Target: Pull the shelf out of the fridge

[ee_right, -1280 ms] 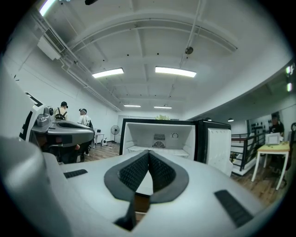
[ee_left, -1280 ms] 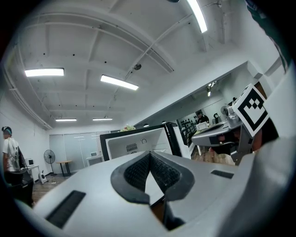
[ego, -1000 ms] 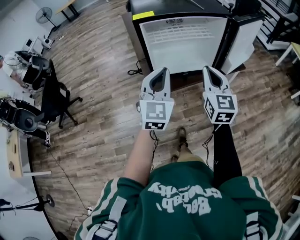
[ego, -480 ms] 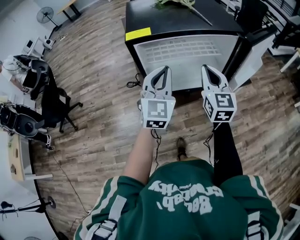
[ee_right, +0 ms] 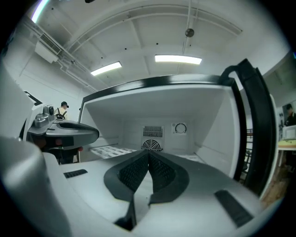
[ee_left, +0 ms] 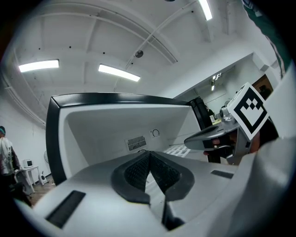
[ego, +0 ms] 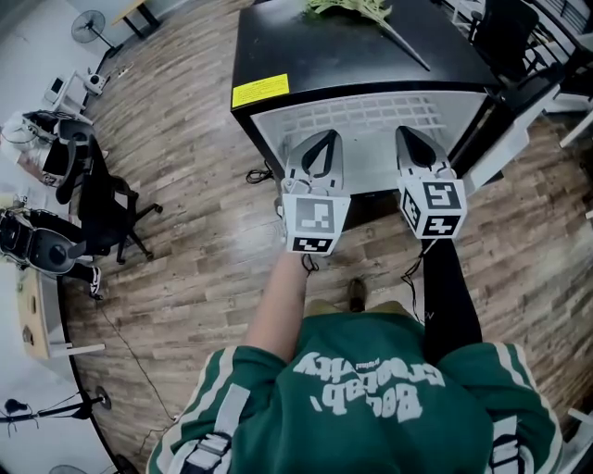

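The small black fridge [ego: 352,65] stands open in front of me, its white inside showing. A white wire shelf [ego: 371,116] lies flat inside it, also seen as the shelf [ee_left: 178,149] and the shelf [ee_right: 108,150] in the two gripper views. My left gripper [ego: 316,141] is at the left of the fridge mouth, shut with nothing between its pads. My right gripper [ego: 413,134] is level with it at the right, also shut and empty. The left gripper [ee_left: 149,155] and right gripper [ee_right: 149,155] both point into the cavity, apart from the shelf.
The fridge door [ego: 505,125] hangs open at the right. A round fan vent [ee_right: 152,144] sits in the back wall. A plant [ego: 352,7] lies on the fridge top. An office chair [ego: 107,199] and desks stand at the left, a cable [ego: 264,171] lies on the wood floor.
I have stepped closer, so the fridge is larger and lower in the head view. Both grippers have moved forward to the fridge mouth and stayed shut.
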Demonstrator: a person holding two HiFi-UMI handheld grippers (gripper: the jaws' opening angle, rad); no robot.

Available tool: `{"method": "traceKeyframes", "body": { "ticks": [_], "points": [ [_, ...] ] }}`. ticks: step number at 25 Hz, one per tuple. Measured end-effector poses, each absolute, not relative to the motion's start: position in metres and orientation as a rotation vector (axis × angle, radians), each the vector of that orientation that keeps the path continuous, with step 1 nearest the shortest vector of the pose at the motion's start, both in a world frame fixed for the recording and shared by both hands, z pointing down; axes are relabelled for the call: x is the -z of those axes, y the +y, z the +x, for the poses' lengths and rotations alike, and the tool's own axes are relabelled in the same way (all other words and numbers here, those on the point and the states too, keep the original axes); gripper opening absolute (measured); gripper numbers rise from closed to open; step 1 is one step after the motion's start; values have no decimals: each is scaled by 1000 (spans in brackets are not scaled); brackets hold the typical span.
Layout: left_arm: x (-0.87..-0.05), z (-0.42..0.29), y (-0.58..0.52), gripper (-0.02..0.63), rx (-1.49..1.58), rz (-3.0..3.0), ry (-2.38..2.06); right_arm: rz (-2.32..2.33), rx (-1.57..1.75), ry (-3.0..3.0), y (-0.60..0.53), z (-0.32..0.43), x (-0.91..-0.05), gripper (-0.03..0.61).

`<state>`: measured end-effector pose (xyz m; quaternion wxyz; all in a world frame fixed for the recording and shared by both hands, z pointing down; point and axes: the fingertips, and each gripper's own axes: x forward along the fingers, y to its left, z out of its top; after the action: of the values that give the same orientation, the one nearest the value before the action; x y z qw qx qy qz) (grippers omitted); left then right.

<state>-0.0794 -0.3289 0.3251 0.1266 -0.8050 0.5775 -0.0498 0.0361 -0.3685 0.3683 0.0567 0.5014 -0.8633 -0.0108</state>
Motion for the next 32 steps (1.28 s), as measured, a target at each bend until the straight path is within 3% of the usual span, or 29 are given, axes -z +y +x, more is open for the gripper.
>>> {"method": "traceKeyframes", "body": {
  "ticks": [14,26,32],
  "points": [
    [-335,-79,-349,15,134,-2407,1606,1577,-193,-2658,-383,26,-386,9],
    [-333,-81,-357,15,129,-2436,1565,1638,-822,-2842,-388,26,-395,9],
    [-333,-80,-357,15,128,-2450,1546,1708,-1303,-2900,-389,39,-396,9]
  ]
}}
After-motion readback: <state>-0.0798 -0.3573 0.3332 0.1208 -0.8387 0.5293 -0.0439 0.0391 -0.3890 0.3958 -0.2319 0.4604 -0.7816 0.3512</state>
